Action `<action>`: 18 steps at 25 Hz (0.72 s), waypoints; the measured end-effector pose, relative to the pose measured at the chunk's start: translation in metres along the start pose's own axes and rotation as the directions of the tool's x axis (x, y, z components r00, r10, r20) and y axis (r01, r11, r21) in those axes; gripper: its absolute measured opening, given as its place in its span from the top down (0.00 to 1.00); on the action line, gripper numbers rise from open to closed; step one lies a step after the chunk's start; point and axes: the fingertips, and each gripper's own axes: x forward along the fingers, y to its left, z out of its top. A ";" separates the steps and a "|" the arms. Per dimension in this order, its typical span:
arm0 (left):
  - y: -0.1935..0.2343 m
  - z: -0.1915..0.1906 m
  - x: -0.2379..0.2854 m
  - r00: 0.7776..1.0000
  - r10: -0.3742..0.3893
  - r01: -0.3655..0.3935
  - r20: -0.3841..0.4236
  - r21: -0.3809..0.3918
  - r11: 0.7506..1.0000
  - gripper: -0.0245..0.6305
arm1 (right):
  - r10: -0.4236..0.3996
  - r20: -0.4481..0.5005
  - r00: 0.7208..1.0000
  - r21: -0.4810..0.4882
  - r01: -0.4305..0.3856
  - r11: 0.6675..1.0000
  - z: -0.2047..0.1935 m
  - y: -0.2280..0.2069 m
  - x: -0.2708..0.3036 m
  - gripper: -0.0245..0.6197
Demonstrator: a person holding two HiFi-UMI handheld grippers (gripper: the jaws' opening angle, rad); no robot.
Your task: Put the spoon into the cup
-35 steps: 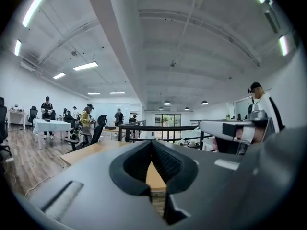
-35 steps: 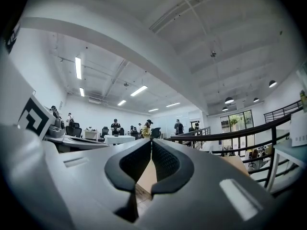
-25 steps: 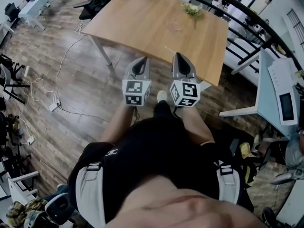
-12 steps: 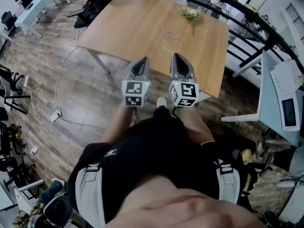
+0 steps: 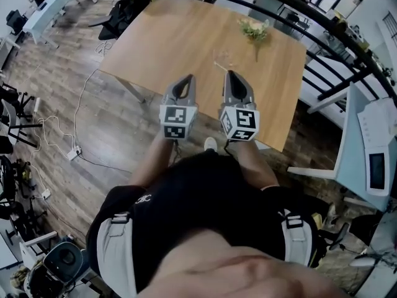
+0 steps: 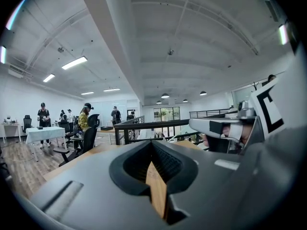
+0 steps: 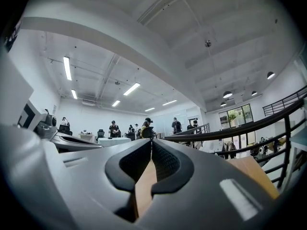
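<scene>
Jaws pressed together and empty, left gripper and right gripper hover side by side at the wooden table's edge.

Clear glass cup: stands upright on the wooden surface, just ahead of the right fingers and a little to their left, apart from them, and farther from the left fingers. Spoon: too small to make out.
</scene>
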 end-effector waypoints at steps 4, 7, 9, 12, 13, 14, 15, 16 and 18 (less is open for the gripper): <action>0.007 0.004 0.036 1.000 0.010 -0.010 -0.012 0.005 1.000 0.94 | 0.009 -0.004 1.000 0.009 -0.009 1.000 -0.003 -0.020 0.032 0.95; 0.009 0.010 0.063 1.000 0.019 -0.019 -0.010 0.015 1.000 0.94 | 0.010 0.002 1.000 0.006 -0.011 1.000 -0.002 -0.038 0.052 0.95; 0.010 0.014 0.081 1.000 0.030 -0.029 -0.008 0.018 0.999 0.94 | 0.009 0.000 1.000 0.012 -0.009 1.000 -0.002 -0.052 0.065 0.95; 0.010 0.018 0.105 0.999 0.034 -0.034 -0.012 0.010 0.999 0.94 | 0.009 -0.006 1.000 0.019 -0.009 1.000 -0.003 -0.070 0.081 0.95; 0.010 0.020 0.112 0.999 0.035 -0.035 -0.014 0.006 0.999 0.94 | 0.010 -0.008 1.000 0.019 -0.010 1.000 -0.003 -0.075 0.086 0.95; 0.011 0.021 0.119 0.999 0.036 -0.036 -0.016 0.003 0.999 0.94 | 0.012 -0.011 1.000 0.017 -0.012 1.000 -0.003 -0.079 0.092 0.95; 0.011 0.021 0.124 0.999 0.036 -0.036 -0.018 0.002 0.999 0.94 | 0.014 -0.015 1.000 0.014 -0.014 1.000 -0.004 -0.082 0.097 0.95; 0.011 0.021 0.129 0.999 0.036 -0.035 -0.020 0.002 0.999 0.94 | 0.015 -0.020 1.000 0.012 -0.015 1.000 -0.004 -0.084 0.101 0.95; 0.011 0.021 0.136 0.999 0.032 -0.031 -0.024 0.006 0.999 0.94 | 0.017 -0.024 1.000 0.010 -0.017 1.000 -0.005 -0.088 0.107 0.95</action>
